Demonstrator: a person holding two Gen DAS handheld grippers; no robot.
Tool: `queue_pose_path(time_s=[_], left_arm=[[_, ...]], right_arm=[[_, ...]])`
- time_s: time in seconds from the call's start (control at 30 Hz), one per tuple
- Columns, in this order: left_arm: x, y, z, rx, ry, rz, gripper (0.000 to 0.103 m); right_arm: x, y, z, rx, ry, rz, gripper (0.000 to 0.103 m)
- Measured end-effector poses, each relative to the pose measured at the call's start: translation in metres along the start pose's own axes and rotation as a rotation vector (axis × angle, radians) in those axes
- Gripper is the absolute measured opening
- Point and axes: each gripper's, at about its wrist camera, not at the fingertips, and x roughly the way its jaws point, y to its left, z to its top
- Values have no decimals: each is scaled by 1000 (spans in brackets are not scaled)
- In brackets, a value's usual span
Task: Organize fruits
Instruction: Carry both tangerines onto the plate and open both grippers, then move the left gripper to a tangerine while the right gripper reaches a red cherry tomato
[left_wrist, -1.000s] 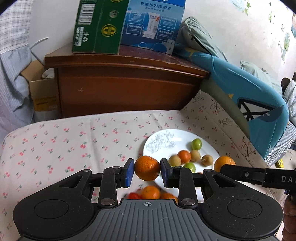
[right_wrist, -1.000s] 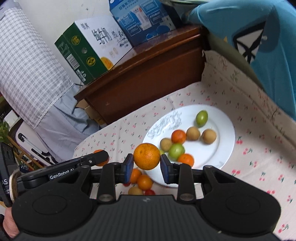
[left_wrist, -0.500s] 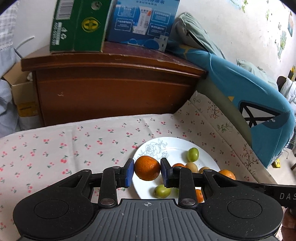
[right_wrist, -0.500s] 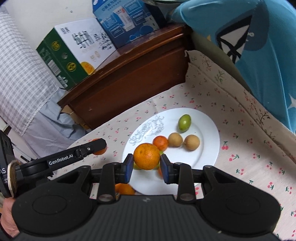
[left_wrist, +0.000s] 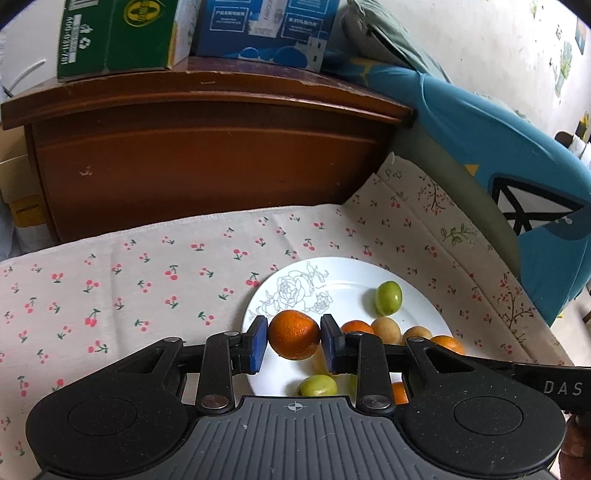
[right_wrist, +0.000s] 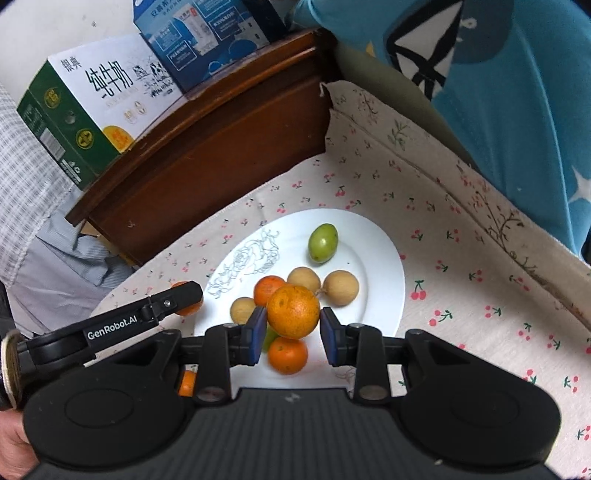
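My left gripper (left_wrist: 294, 345) is shut on an orange (left_wrist: 294, 339), held just above the near left part of the white plate (left_wrist: 332, 275). My right gripper (right_wrist: 293, 334) is shut on another orange (right_wrist: 293, 311), hanging over the fruit in the middle of the plate (right_wrist: 373, 254). On the plate lie a green fruit (right_wrist: 323, 243), three brown longans (right_wrist: 340, 287) and two small oranges (right_wrist: 288, 355). In the right wrist view the left gripper's finger (right_wrist: 177, 297) reaches in from the left, at the plate's left rim.
The plate sits on a cherry-print cloth (left_wrist: 147, 280). Behind it stands a brown wooden cabinet (left_wrist: 207, 155) with a green carton (left_wrist: 114, 33) and a blue carton (left_wrist: 266, 26) on top. A blue cushion (left_wrist: 498, 147) rises at the right. One small orange (right_wrist: 187, 382) lies on the cloth.
Both grippers have moved forward and down toward the plate, each still holding its orange. The plate looks larger, and the loose fruit on the near cloth has slipped under the grippers.
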Motion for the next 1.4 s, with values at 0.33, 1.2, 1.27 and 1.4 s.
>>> queue_pose_path(time_s=[0.33,1.2,1.27,1.4], left_arm=[[-13,-12,5,58,-27,53,60],[-106,26,-37,-26,14,232,72],[-111,28,-41,-37,12,240,72],[-120,32,-51,-69,16,233,72]], right_arm=[[-2,-1,2,6,-28,0,34],[-32,34,-40,-166,1,100,34],[-33,37,-47,-180,16,109,34],[-31,40,-61,-194,51,119,34]])
